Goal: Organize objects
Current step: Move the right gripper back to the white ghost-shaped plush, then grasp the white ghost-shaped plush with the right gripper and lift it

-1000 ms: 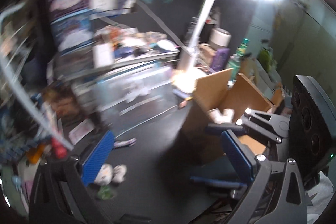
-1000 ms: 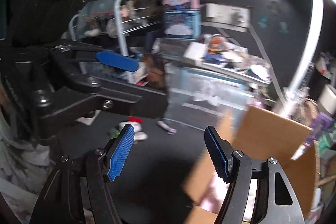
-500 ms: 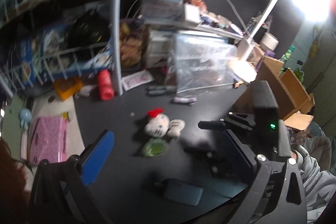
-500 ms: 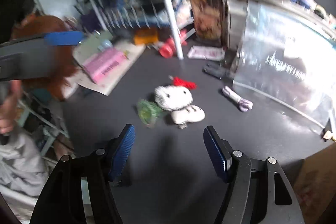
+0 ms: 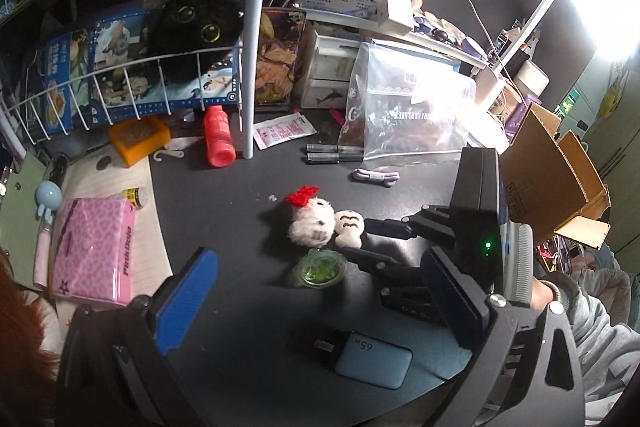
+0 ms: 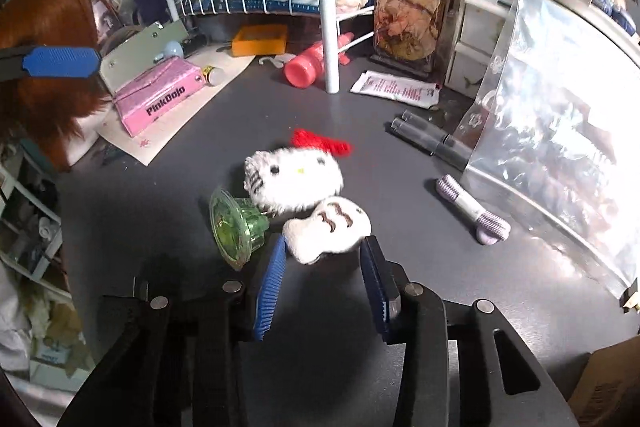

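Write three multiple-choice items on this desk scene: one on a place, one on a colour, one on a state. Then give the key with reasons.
1. Where does the green dish lie?
A. on the pink box
B. beside the white plush toy
C. inside the clear bag

2. What colour is the plush toy's bow?
A. red
B. blue
C. yellow

3. How does the right tool stand?
A. shut on a pen
B. holding the bottle
C. open, its pads either side of the small white plush

Key: B, it touches the toy's lower left side; A, the bow is plainly red; C, gaps show between pads and plush.
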### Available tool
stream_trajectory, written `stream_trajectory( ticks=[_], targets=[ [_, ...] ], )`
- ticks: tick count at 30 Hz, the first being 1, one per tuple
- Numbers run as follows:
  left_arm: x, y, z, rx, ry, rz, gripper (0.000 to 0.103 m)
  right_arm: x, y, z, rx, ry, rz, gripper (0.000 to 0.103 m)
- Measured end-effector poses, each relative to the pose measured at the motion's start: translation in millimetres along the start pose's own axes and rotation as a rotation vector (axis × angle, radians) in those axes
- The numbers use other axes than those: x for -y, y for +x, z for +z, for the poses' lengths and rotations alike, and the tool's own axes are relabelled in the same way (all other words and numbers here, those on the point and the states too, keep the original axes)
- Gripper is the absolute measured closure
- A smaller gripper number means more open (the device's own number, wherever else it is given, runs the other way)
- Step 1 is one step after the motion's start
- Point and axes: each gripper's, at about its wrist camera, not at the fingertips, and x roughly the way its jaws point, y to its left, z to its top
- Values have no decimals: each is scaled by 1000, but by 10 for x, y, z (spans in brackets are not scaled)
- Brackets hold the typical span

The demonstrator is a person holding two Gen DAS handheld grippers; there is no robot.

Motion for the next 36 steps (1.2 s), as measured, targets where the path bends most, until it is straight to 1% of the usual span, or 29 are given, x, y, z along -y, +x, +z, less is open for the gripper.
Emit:
stream_trajectory(
  ticks=[1,3,5,6,10,17,20,21,22,23,24,25,27,29,31,32,34,36],
  targets=[
    [3,2,6,0,1,1,2,4,11,-7,-1,1,0,73],
    [9,9,14,-1,2,1,2,14,-5,-25,6,3,7,75],
    [20,19,19,-4,5,-3,2,20,-35,-37,15,4,12,90],
    [35,26,22,-7,9,-6,2,18,-48,-41,16,2,14,92],
    [96,45,36,-10,22,-16,2,15,-160,-72,34,-8,13,92],
    [168,37,61,-11,36,-27,2,54,-364,-141,81,0,36,92],
    [179,39,62,-10,36,-27,2,74,-358,-150,65,-4,15,92],
    [180,38,62,-10,36,-27,2,84,-346,-149,66,-2,17,84],
    [183,36,60,-10,34,-29,2,94,-328,-143,62,0,21,62],
    [186,31,58,-10,32,-30,2,98,-305,-133,63,0,21,49],
    [187,23,54,-9,31,-30,2,92,-286,-121,71,-6,18,30],
    [178,13,50,-8,30,-30,2,80,-265,-112,83,-20,8,29],
    [164,-3,40,-6,29,-28,2,62,-182,-81,67,-41,-15,30],
    [142,-19,32,-3,25,-27,2,67,-113,-54,50,-41,1,33],
    [117,-25,28,-4,21,-26,2,60,-50,-33,34,-51,6,44],
    [108,-23,25,-6,20,-26,2,52,-21,-27,29,-59,4,48],
    [98,-10,19,-12,20,-26,2,46,23,-24,20,-68,2,61],
    [91,14,16,-20,20,-31,2,50,36,-34,22,-69,-1,63]
  ],
)
